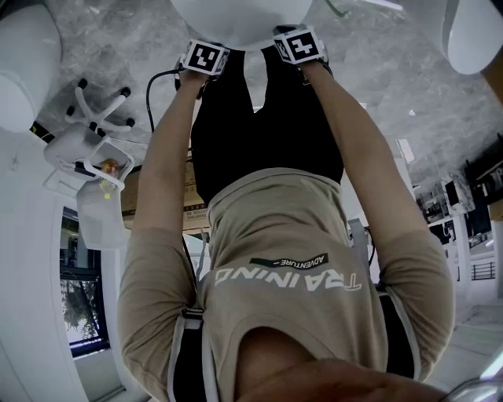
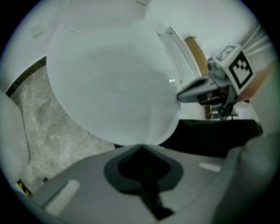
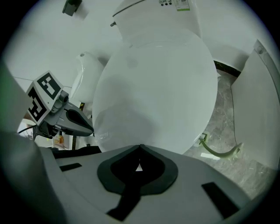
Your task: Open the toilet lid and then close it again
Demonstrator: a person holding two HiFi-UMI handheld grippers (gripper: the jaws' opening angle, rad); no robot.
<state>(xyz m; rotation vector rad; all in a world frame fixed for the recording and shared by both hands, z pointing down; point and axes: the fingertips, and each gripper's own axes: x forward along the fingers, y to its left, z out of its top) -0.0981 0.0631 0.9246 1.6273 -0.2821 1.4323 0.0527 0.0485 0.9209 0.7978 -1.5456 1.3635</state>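
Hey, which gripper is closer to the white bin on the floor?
Left. The left gripper sits at the lid's rim on the side facing the bin. The right gripper is at the rim too, on the far side from the bin.

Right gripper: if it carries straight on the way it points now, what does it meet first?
The white toilet lid. Its front rim sits right at the tips of the right gripper, whose jaws are together. Whether the tips touch the rim is unclear from this view.
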